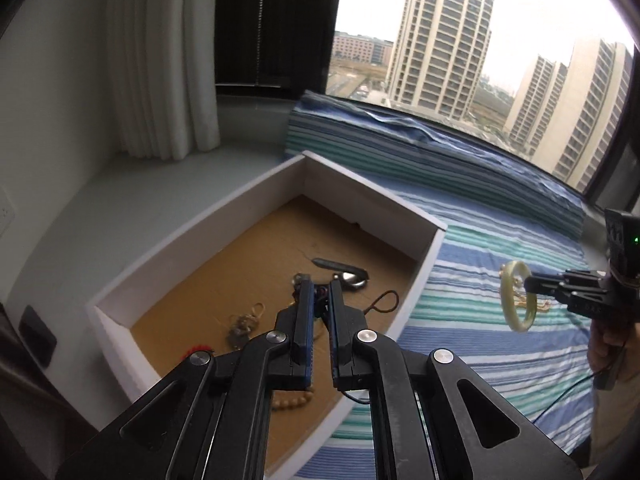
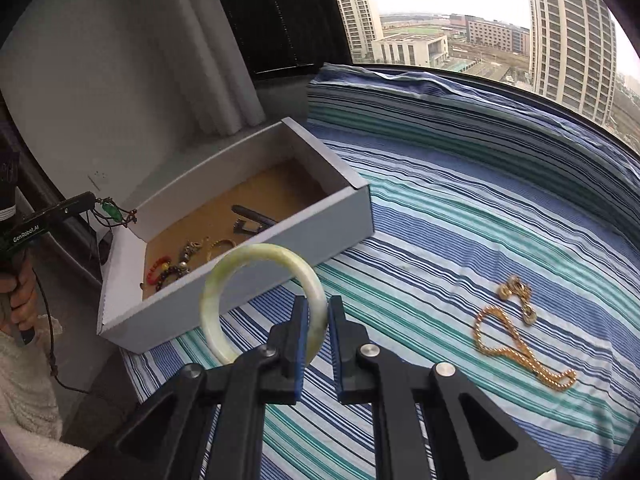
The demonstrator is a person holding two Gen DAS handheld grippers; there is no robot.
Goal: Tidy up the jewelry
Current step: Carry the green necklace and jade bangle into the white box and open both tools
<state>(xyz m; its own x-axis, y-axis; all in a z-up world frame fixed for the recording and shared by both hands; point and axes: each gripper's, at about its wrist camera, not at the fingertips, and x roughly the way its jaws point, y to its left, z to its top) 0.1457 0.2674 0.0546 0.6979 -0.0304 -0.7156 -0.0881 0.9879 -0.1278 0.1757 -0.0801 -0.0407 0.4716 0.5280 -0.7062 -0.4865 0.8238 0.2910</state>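
A white box (image 1: pixel 200 240) with a brown floor holds several jewelry pieces; it also shows in the right wrist view (image 2: pixel 256 248). My left gripper (image 1: pixel 320 284) hovers over the box, shut on a green pendant on a dark cord (image 2: pixel 112 211). My right gripper (image 2: pixel 319 304) is shut on a pale green jade bangle (image 2: pixel 224 276) and holds it above the striped cloth, right of the box; the bangle also shows in the left wrist view (image 1: pixel 516 296). A gold chain necklace (image 2: pixel 516 336) lies on the cloth to the right.
The box sits at the left edge of a blue and green striped cloth (image 2: pixel 440 220) on a window ledge. A white curtain (image 1: pixel 160 60) hangs behind the box. A large window (image 1: pixel 460 40) runs along the back. A wall socket (image 2: pixel 97 178) is at left.
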